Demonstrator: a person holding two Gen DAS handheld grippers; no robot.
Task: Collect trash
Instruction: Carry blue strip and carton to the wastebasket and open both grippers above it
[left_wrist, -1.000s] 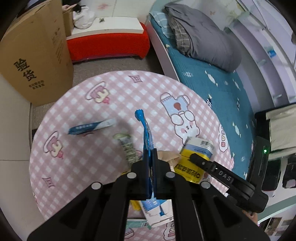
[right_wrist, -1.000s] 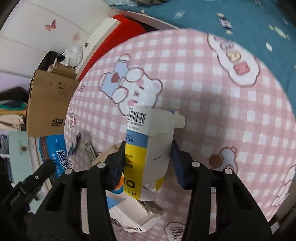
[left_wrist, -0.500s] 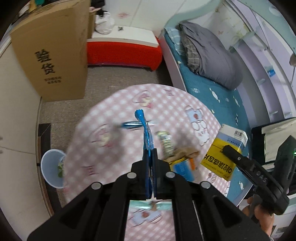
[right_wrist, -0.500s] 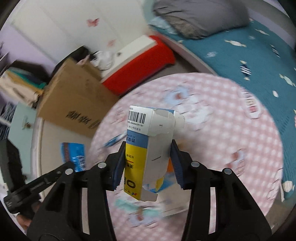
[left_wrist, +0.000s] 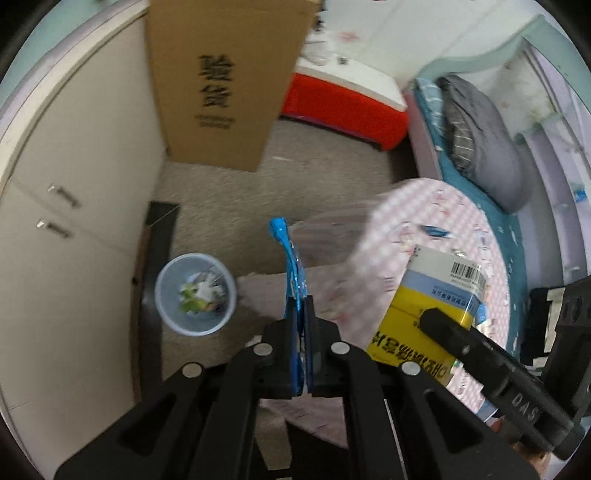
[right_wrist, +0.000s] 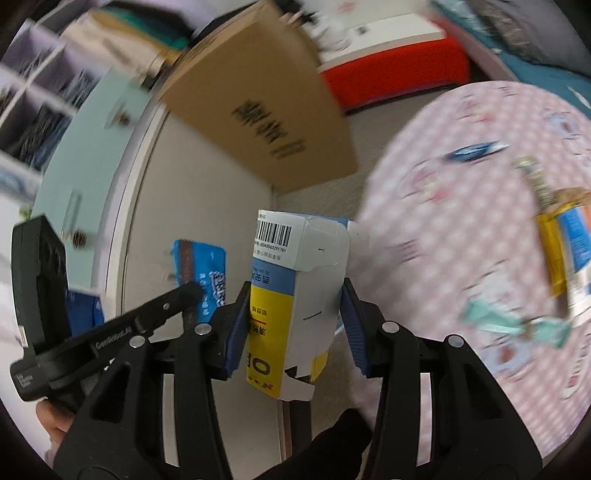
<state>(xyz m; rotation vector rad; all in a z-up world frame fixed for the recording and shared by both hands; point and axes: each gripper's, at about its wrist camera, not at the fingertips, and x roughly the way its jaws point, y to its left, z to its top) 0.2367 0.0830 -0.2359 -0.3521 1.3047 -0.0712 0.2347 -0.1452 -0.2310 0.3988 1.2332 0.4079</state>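
Observation:
My left gripper (left_wrist: 300, 310) is shut on a flat blue wrapper (left_wrist: 291, 266) that stands edge-on above the carpet. A light blue trash bin (left_wrist: 195, 293) with scraps inside sits on the floor to its lower left. My right gripper (right_wrist: 293, 310) is shut on a yellow, blue and white carton (right_wrist: 291, 295), upright with its barcode on top. The same carton (left_wrist: 428, 310) shows at the right of the left wrist view, and the blue wrapper (right_wrist: 201, 273) at the left of the right wrist view. Both grippers hang beside the pink checked round table (left_wrist: 436, 221).
Several wrappers and a crushed box (right_wrist: 569, 236) lie on the table (right_wrist: 461, 221). A tall cardboard box (left_wrist: 221, 81) leans against a cream cabinet (left_wrist: 74, 206). A red bench (left_wrist: 343, 99) and a bed (left_wrist: 480, 122) stand behind. A dark strip (left_wrist: 155, 258) runs along the floor by the bin.
Both grippers have swung left off the table, each still holding its item. The table has slid to the right of both views, and the trash bin has come closer in the left wrist view.

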